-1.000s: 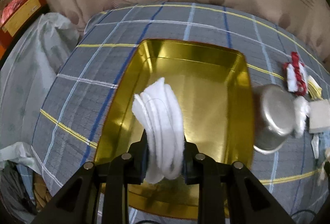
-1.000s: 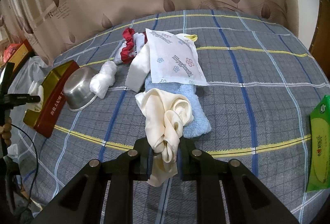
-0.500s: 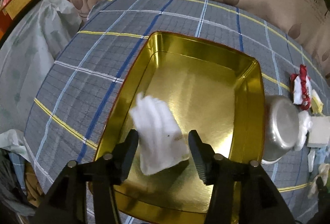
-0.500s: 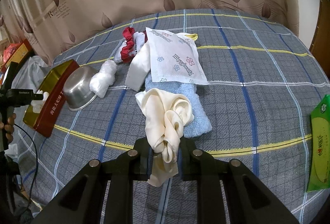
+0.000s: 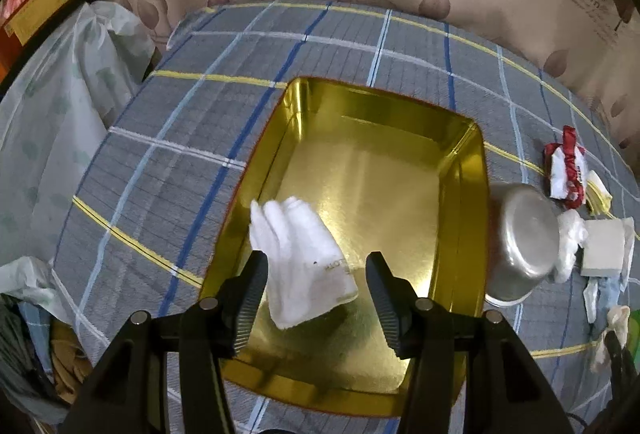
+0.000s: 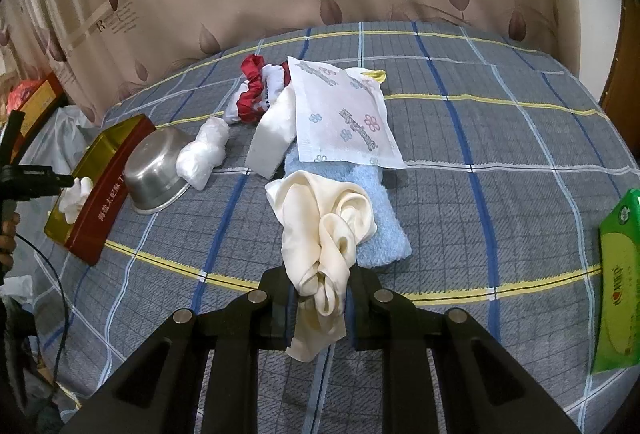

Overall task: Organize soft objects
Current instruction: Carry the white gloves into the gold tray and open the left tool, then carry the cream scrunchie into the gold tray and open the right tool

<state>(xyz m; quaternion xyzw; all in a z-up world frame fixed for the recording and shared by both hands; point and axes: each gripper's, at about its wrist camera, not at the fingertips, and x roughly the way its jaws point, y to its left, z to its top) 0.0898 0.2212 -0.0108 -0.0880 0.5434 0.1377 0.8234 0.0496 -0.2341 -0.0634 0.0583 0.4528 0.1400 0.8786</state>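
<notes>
White glove (image 5: 304,258) lies loose in the gold tin (image 5: 466,170) between parted left jaws — the cream scarf (image 6: 324,234) (clamped in right jaws) may snag the blue towel (image 6: 380,218) when lifted.

White glove (image 5: 304,254) lies flat in gold tin (image 5: 464,170), near-left corner. Cream silk cloth (image 6: 326,230) bunched, hanging, above blue towel (image 6: 380,202) on plaid bed.

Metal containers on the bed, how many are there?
2. A gold tin lies open with a white glove inside; a steel bowl lies tipped against the tin's side, next to the pile of cloths. Others may be hidden outside both views.
</notes>
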